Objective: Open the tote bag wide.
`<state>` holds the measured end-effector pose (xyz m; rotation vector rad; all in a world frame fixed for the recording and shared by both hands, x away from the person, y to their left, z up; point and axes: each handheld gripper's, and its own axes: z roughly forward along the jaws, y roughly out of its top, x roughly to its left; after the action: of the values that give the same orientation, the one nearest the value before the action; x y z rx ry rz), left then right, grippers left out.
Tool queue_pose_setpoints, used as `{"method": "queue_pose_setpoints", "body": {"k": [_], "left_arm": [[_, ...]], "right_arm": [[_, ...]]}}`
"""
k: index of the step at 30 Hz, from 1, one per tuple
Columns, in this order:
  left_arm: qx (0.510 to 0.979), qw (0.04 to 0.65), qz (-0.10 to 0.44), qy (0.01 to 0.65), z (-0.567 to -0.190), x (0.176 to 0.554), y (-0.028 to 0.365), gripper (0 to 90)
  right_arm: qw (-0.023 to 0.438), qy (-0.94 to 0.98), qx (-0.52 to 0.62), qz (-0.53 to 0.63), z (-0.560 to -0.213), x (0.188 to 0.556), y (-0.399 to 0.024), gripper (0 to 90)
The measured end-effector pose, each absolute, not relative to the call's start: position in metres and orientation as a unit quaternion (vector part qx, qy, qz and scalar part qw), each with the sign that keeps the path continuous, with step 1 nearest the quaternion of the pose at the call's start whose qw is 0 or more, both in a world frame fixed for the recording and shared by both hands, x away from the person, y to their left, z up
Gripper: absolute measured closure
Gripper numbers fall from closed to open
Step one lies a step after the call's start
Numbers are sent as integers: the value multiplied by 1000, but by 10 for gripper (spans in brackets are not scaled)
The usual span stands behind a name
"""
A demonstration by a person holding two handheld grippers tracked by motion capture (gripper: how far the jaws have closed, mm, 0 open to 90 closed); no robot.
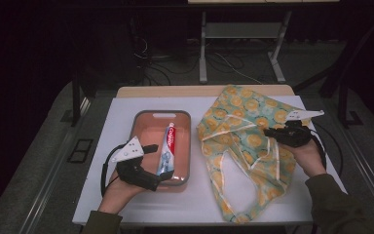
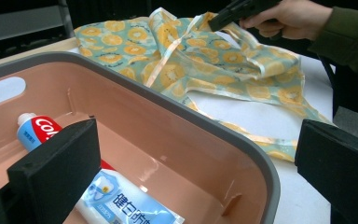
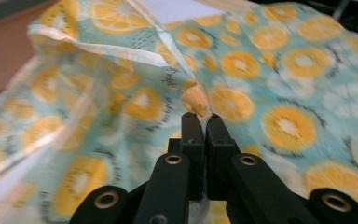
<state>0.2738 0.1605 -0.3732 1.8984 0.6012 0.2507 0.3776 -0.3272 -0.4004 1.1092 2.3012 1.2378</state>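
Observation:
A teal cloth printed with orange slices [image 1: 233,146] [image 2: 242,70] [image 3: 284,65] lies spread on the right half of the white table, its pale straps trailing toward the front edge. My right gripper [image 1: 268,131] [image 3: 204,116] is shut on a pinched fold of this cloth, lifting it slightly; it also appears far off in the left gripper view [image 2: 223,16]. A pink tray with a grey rim [image 1: 139,122] [image 2: 177,107] holds a toothpaste tube [image 1: 167,148] [image 2: 121,203]. My left gripper [image 1: 156,165] [image 2: 198,140] stands open across the tray's near wall, gripping nothing.
The white table top [image 1: 199,200] ends near both forearms at the front. Beyond its far edge stand a metal frame [image 1: 243,34] and cables on a dark floor.

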Motion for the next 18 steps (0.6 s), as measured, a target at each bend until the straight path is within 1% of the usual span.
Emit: {"method": "queue_pose_setpoints", "body": {"k": [9, 13, 15, 18], "left_arm": [[804, 530, 102, 252, -376, 274, 158, 0], [804, 530, 102, 252, -377, 274, 158, 0], [804, 529, 102, 253, -377, 274, 158, 0], [805, 527, 102, 252, -377, 274, 158, 0]], "right_arm": [[133, 800, 444, 381, -438, 394, -347, 872], [121, 811, 452, 352, -450, 396, -347, 848], [117, 812, 451, 352, -452, 397, -346, 807], [119, 807, 456, 355, -447, 395, -345, 663]]}}
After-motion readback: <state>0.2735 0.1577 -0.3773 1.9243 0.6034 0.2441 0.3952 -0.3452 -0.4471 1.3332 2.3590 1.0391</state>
